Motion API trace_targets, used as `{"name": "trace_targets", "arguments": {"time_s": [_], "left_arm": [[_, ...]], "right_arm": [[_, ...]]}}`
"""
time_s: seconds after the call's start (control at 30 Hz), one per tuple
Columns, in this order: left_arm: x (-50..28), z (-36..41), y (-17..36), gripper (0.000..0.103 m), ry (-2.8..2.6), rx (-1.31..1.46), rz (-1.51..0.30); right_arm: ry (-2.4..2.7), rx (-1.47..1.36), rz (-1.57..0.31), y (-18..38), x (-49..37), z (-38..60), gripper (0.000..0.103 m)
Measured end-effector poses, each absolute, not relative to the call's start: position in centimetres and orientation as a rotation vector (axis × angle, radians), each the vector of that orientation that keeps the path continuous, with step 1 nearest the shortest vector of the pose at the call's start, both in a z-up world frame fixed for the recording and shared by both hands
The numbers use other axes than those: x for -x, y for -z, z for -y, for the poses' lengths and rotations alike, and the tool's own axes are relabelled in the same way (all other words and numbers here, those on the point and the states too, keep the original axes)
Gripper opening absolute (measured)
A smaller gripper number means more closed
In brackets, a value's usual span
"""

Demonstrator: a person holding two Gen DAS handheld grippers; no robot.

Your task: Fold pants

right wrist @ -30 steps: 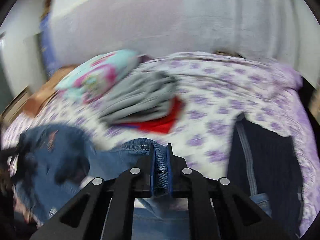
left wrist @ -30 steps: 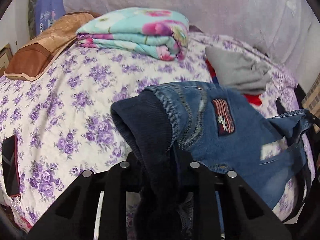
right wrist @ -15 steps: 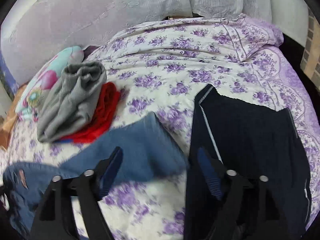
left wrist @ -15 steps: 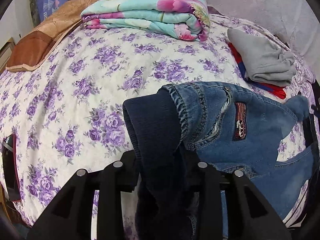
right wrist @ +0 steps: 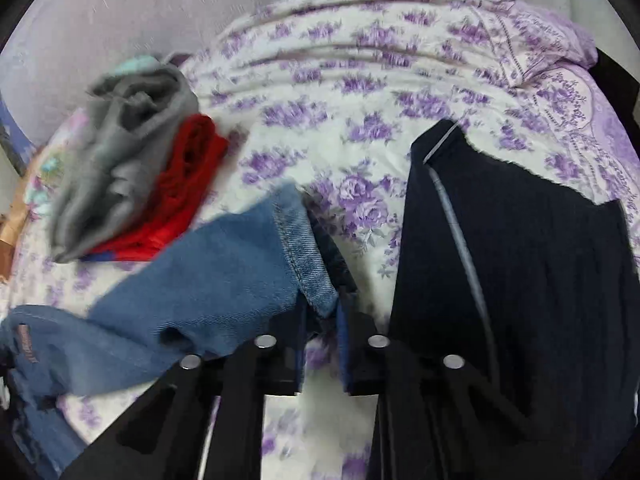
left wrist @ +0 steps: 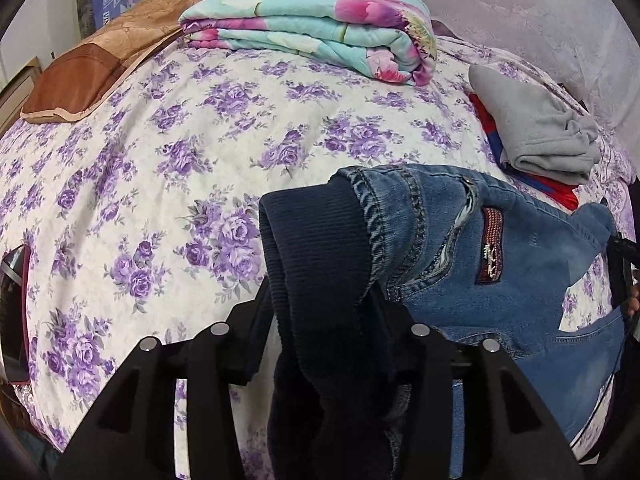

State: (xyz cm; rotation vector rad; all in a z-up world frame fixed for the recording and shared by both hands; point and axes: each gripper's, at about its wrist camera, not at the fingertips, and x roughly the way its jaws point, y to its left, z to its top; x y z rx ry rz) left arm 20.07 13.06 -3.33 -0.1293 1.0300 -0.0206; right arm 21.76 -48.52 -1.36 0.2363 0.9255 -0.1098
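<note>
The blue jeans [left wrist: 472, 256] with a dark ribbed waistband lie across the flowered bed. My left gripper [left wrist: 324, 312] is shut on the waistband, which bunches up between the fingers. In the right wrist view a jeans leg [right wrist: 224, 280] stretches left, and its hem sits between the fingers of my right gripper [right wrist: 322, 312]. The jaws stand close together around the hem, but the view is blurred and the grip is unclear.
A folded teal floral quilt [left wrist: 320, 28] and a brown pillow [left wrist: 100, 64] lie at the far end. A grey garment over a red one [right wrist: 132, 168] lies beside the jeans. Dark navy pants [right wrist: 520, 280] lie at the right. A phone [left wrist: 12, 312] lies at the left edge.
My right gripper let go of the jeans hem and opened wide half a second ago; now its fingers have closed in around the hem again. My left gripper kept its hold and lowered slightly.
</note>
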Motion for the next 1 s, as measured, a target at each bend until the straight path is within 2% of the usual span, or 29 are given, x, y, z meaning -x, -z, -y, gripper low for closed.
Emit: {"name": "trace_targets", "arguments": {"time_s": [0.23,0.27,0.3,0.33,0.37,0.4,0.43,0.5,0.6,0.87,0.9,0.93,1.0], "left_arm": [[-19.9,-12.9,2.8,0.045,0.025,0.118,-1.005],[-20.1,-12.9,2.9,0.045,0.023,0.116,-1.009],[-20.2,-13.0,3.0,0.045,0.021,0.122,-1.015],[-20.4,-13.2,3.3,0.045,0.016,0.135,-1.023],[-20.5,-13.4,3.4,0.045,0.016,0.152,-1.026],[-20.6,-13.6,3.5,0.045,0.017,0.167,-1.028],[-20.6,-13.7,3.6,0.045,0.016,0.183,-1.029],[-20.3,-14.1,3.6,0.045,0.016,0.214,-1.025],[-19.6,-14.2,3.6,0.047,0.01,0.203,-1.014],[-19.6,-14.2,2.7,0.048,0.01,0.203,-0.993],[-19.4,-14.2,2.5,0.048,0.007,0.21,-0.986],[-19.3,-14.2,2.4,0.048,0.004,0.219,-0.979],[-19.0,-14.2,2.2,0.048,-0.003,0.227,-0.967]], "right_arm": [[-0.008,-0.413,-0.833,-8.7,-12.2,49.3,0.013],[-0.025,-0.457,-0.833,-10.2,-12.0,49.5,0.015],[0.003,-0.493,-0.835,-11.3,-12.4,49.7,0.023],[0.093,-0.477,-0.821,-12.4,-13.2,49.9,0.027],[0.184,-0.418,-0.8,-13.0,-13.9,49.8,0.051],[0.312,-0.304,-0.771,-13.5,-15.4,49.3,0.084],[0.372,-0.242,-0.761,-13.3,-16.4,48.9,0.091],[0.376,-0.156,-0.836,-10.9,-19.5,48.8,0.089],[0.277,-0.22,-0.936,-6.9,-19.7,50.0,0.082],[0.1,-0.192,-0.828,-1.2,-17.8,51.5,0.081],[0.074,-0.207,-0.836,-0.4,-18.4,51.6,0.077],[0.053,-0.218,-0.838,0.0,-18.7,51.3,0.07],[-0.023,-0.225,-0.88,1.5,-20.1,50.3,0.013]]}}
